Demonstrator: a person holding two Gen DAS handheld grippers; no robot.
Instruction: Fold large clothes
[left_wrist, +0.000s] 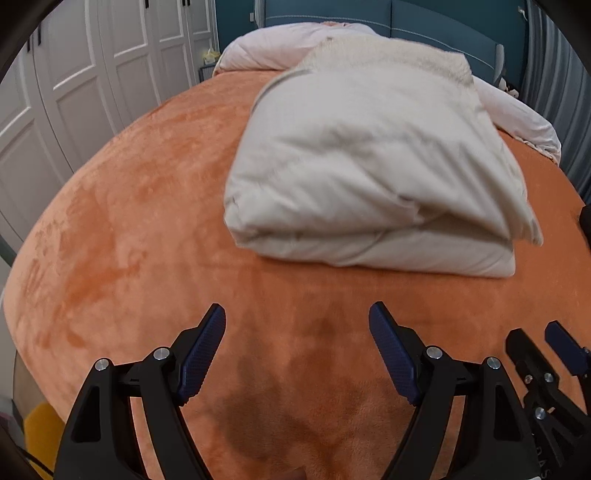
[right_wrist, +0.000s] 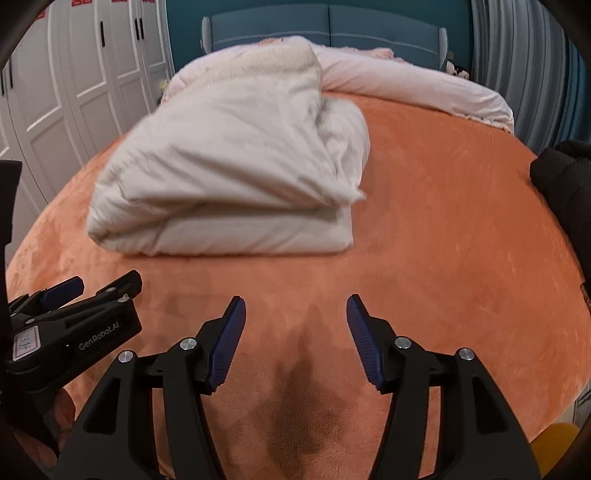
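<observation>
With the bulky off-white padded garment (left_wrist: 373, 166) lying folded on the orange plush bed (left_wrist: 129, 229), both grippers, left (left_wrist: 297, 347) and right (right_wrist: 295, 341), hover empty, fingers apart; judged next: pressing it flat.

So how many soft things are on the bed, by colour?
Cream-white: 1, the folded garment
Pale pink: 1, the bedding bunched at the headboard end
Black: 1, a dark fabric item at the right edge
Total: 3, all on the orange bed cover

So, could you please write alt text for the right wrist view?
A folded white garment lies on an orange bedspread. The right gripper is open and empty before it, the left gripper at the left edge.
</observation>
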